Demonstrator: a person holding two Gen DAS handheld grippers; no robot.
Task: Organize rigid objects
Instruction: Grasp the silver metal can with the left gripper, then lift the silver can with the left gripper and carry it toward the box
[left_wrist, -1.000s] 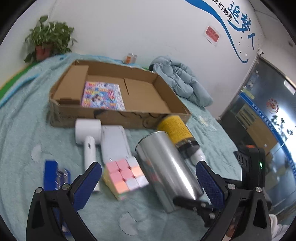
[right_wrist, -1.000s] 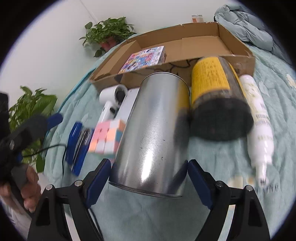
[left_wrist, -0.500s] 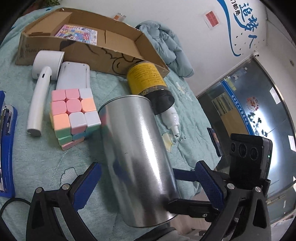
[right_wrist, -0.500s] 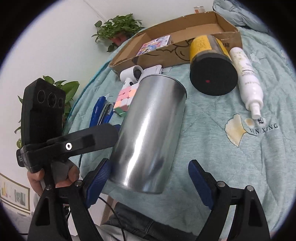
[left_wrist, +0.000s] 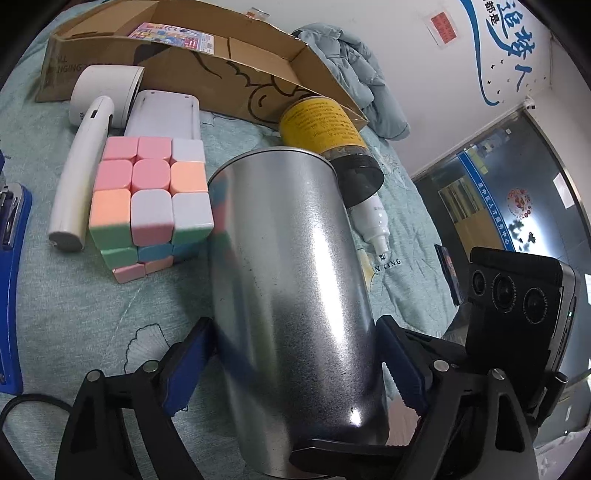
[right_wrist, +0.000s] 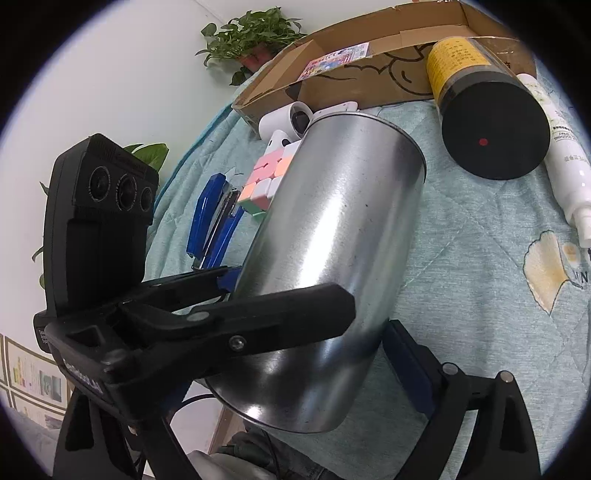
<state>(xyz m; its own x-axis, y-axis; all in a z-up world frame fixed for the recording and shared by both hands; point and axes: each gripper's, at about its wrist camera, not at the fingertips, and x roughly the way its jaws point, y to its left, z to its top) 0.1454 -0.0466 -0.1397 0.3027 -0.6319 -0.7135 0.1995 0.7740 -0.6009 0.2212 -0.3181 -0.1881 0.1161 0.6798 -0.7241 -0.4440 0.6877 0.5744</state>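
Observation:
A silver metal can (left_wrist: 291, 258) lies tilted over the teal bedspread, its near end out past the bed's edge. My left gripper (left_wrist: 293, 326) straddles the can's lower half. Its jaws are closing, and both blue pads (left_wrist: 195, 354) lie against the can's sides. In the right wrist view the can (right_wrist: 343, 206) also sits between the fingers of my right gripper (right_wrist: 295, 350), whose jaws are opening. Its right pad (right_wrist: 406, 362) stands just off the metal; the left one is hidden behind the left gripper's black finger (right_wrist: 236, 314).
Beside the can lie a pastel cube (left_wrist: 147, 192), a white handheld device (left_wrist: 88, 147), a flat white device (left_wrist: 166, 114), a blue stapler (right_wrist: 214, 221), a yellow-labelled jar (left_wrist: 321, 125) and a white bottle (right_wrist: 565, 162). Behind them stands an open cardboard box (left_wrist: 236, 85) holding a colourful booklet (left_wrist: 173, 35).
My left gripper has come down over the can and narrowed its jaws onto it. The right gripper's jaws have widened off the can's sides, and the left tool now crosses the right view.

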